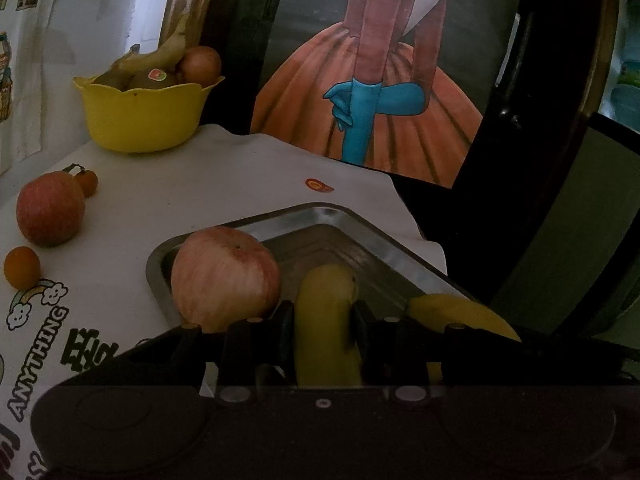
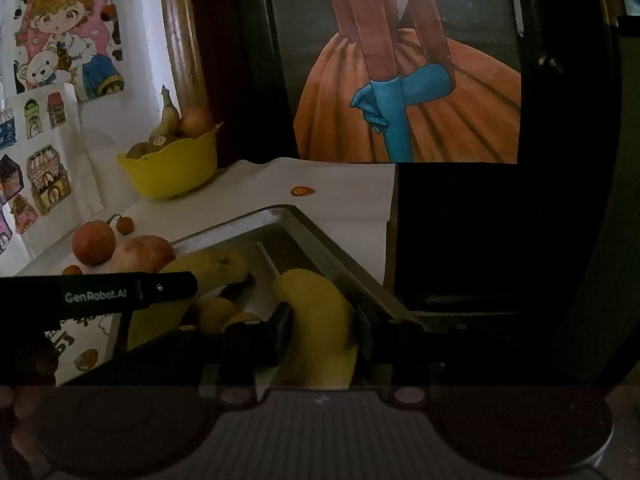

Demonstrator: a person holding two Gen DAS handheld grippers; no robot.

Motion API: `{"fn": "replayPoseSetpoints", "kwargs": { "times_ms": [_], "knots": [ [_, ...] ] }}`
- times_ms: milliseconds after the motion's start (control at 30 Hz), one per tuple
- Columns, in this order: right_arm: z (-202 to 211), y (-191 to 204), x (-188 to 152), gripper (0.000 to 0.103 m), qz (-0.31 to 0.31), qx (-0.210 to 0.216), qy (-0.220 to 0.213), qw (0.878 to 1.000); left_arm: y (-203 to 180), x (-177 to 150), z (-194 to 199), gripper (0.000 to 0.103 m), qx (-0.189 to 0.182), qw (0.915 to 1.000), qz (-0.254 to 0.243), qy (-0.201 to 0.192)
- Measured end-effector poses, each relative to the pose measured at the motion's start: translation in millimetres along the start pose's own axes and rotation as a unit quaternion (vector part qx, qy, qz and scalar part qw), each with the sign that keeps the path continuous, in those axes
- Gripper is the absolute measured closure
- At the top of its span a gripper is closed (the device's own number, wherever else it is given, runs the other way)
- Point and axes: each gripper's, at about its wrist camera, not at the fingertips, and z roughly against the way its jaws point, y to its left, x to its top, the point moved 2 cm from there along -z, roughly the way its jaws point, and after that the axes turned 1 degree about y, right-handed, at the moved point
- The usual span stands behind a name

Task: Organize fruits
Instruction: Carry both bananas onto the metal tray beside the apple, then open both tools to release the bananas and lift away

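Observation:
A steel tray (image 1: 360,224) lies on the white cloth. In the left wrist view my left gripper (image 1: 323,314) is shut on a yellow banana (image 1: 326,300) over the tray, next to a pale red apple (image 1: 224,276) in the tray's corner. A second banana (image 1: 460,312) shows to the right. In the right wrist view my right gripper (image 2: 322,316) is shut on that second banana (image 2: 316,312) over the tray (image 2: 320,236). The left gripper's body (image 2: 100,292) crosses the view at left, with its banana (image 2: 208,264) behind it.
A yellow bowl (image 1: 144,116) of bananas, kiwi and an apple stands at the back left. A red apple (image 1: 50,208) and small oranges (image 1: 22,266) lie on the cloth (image 1: 240,176) left of the tray. A dark frame and painted panel stand behind the table.

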Motion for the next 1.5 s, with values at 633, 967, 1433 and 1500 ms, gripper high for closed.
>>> {"fn": "replayPoseSetpoints", "kwargs": {
  "times_ms": [633,967,1433,1500],
  "knots": [
    [18,1,0,0.047,0.002,-0.012,-0.039,0.999,3,5,19,0.031,-0.041,0.9969,0.029,-0.061],
    [40,-3,-3,0.015,-0.014,-0.021,-0.078,0.997,3,9,38,0.001,-0.051,0.9896,0.040,-0.128],
    [104,21,-12,0.000,0.004,-0.030,-0.167,0.986,14,27,97,0.001,-0.043,0.9706,0.045,-0.233],
    [115,27,-11,0.000,0.012,-0.031,-0.174,0.984,21,31,114,0.001,-0.042,0.9662,0.057,-0.248]
  ]
}}
